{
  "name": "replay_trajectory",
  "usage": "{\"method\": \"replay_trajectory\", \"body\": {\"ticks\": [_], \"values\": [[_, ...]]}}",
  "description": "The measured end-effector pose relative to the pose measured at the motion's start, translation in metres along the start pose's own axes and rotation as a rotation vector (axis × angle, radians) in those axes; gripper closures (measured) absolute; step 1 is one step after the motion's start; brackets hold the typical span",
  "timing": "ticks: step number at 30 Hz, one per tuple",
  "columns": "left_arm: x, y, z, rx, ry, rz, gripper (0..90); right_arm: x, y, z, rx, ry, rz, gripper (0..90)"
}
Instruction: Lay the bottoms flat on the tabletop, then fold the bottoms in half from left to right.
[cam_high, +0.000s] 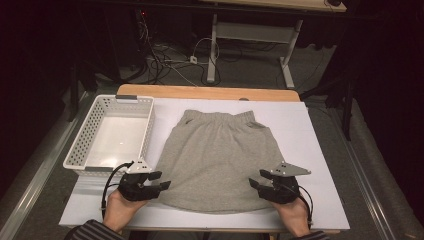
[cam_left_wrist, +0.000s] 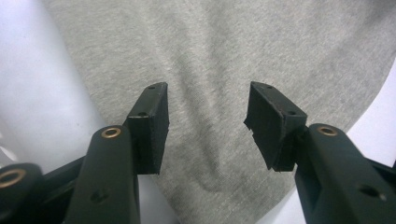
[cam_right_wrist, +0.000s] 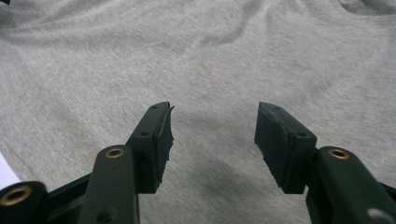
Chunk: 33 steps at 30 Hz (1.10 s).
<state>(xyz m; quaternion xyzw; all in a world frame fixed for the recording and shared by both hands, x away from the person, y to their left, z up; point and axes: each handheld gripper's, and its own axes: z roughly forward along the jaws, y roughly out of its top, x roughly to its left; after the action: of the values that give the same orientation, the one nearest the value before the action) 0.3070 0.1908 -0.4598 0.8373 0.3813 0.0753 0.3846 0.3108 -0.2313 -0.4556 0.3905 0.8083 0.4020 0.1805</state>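
Near the front edge of the surface (cam_high: 320, 150), I hold the left tool (cam_high: 162, 181) and right tool (cam_high: 254, 181) released over the grey skirt's (cam_high: 215, 155) hem corners; white basket (cam_high: 80, 150) at the left edge.

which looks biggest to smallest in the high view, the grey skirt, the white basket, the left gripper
1. grey skirt
2. white basket
3. left gripper, though it sits nearest the camera, so it looks larger than it would farther off.

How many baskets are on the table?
1. The white basket sits at the table's left side, beside the grey skirt, ahead of the left hand-held gripper.
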Motion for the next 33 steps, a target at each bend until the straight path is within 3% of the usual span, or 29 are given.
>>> {"method": "replay_trajectory", "body": {"ticks": [21, 33], "values": [[-0.001, 0.001, -0.002, -0.022, -0.011, 0.005, 46.1, 0.001, -0.002, -0.001, -0.005, -0.010, 0.002, 46.3], [-0.008, 0.009, -0.005, -0.049, -0.023, 0.026, 44.0, 0.004, -0.003, 0.000, -0.016, -0.005, -0.024, 45.5]]}}
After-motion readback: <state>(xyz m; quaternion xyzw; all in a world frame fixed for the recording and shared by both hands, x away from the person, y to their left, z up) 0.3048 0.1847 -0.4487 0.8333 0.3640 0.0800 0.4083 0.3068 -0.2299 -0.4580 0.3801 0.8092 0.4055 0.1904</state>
